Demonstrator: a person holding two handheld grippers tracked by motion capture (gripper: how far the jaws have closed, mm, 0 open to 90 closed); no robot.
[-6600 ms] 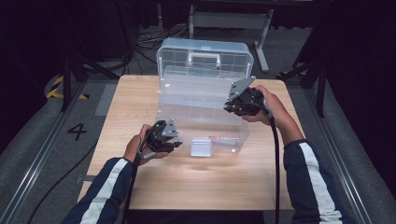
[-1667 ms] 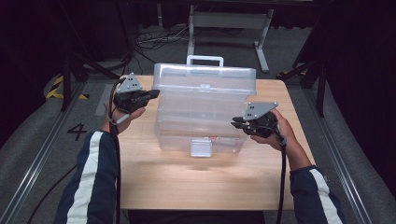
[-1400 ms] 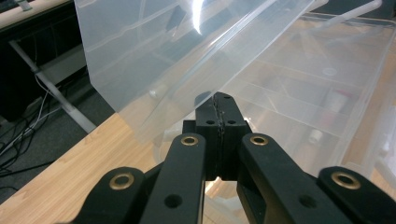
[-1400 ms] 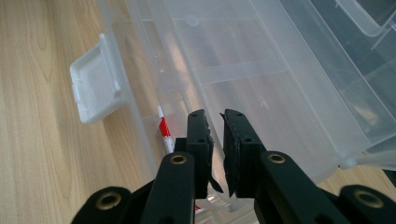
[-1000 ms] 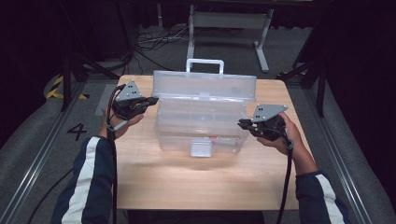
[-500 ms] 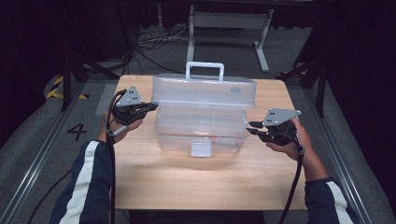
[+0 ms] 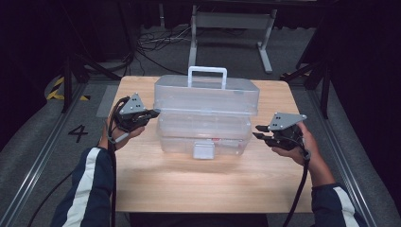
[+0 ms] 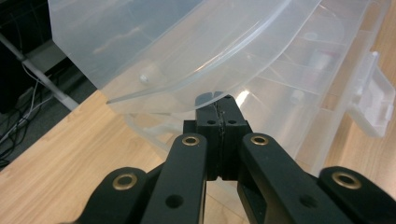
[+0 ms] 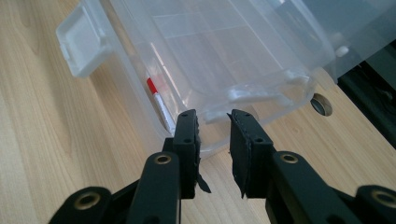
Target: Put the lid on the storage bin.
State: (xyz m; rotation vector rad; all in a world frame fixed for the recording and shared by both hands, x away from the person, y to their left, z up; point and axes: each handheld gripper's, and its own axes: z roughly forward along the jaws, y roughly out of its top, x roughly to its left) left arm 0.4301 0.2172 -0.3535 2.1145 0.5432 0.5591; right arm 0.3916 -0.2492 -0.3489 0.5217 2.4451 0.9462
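Clear toolbox (image 7: pixel 205 118) on table (image 7: pixel 189 184), lid lowered, red-white pen (image 9: pixel 158 100) inside.

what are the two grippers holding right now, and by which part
Nothing. The left gripper is shut with its tips under the clear plastic toolbox's lid edge; the right gripper is open beside the box.

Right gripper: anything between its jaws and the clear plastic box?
Nothing. In the high view, the right gripper stands just off the clear plastic box, with bare table between. Its own view shows open jaws before the box's end.
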